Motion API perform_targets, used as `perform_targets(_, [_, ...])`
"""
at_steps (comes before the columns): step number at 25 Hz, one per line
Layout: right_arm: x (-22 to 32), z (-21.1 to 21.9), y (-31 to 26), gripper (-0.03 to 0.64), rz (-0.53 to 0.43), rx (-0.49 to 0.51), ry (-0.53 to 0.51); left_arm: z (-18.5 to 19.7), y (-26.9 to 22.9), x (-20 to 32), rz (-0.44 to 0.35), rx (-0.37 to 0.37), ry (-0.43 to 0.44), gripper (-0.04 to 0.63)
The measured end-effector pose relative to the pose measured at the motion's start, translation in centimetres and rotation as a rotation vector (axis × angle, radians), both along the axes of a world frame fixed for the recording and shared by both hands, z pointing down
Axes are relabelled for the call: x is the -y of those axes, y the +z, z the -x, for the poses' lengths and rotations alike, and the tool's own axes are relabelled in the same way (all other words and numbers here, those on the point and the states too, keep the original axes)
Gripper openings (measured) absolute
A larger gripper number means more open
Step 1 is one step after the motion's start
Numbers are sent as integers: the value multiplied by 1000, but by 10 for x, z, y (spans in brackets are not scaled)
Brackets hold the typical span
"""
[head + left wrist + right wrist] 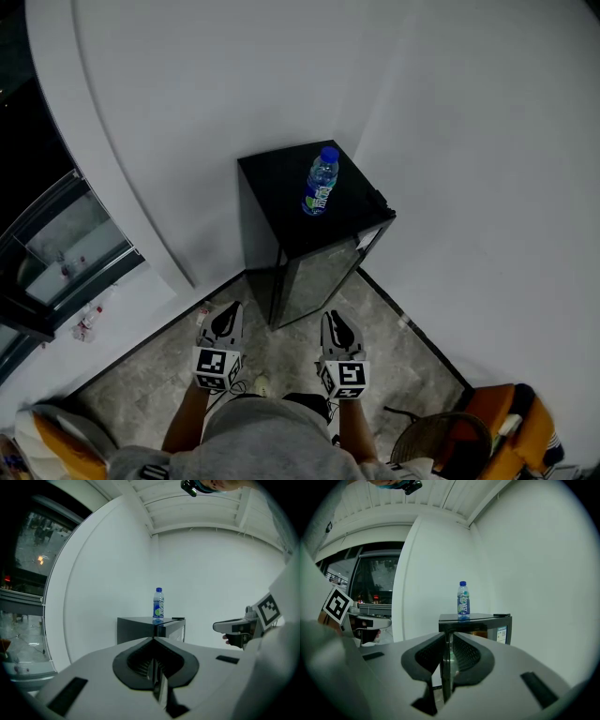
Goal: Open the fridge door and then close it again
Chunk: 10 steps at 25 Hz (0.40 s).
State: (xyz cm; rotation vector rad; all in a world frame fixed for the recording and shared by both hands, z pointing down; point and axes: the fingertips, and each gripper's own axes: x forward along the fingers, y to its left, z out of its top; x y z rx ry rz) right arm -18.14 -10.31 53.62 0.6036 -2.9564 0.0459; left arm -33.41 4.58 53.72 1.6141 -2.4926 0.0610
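My left gripper (228,311) has its jaws pressed together and empty. My right gripper (334,319) stands slightly ajar, gripping nothing. The black fridge (319,272) sits far ahead in the corner, 1 bottle (321,183) on top.

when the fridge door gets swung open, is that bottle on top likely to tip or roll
The bottle stands upright, tall and narrow-based, so a sharp jolt could probably tip it. Its round body would then likely roll on the smooth, glossy top of the fridge. It stands away from the edges, which should leave some margin.
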Motion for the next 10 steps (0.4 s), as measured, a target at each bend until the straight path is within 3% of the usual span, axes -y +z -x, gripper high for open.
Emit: perform_targets(10, [2, 1, 0, 69, -4, -2, -3, 1, 2, 2, 2, -1, -3, 5])
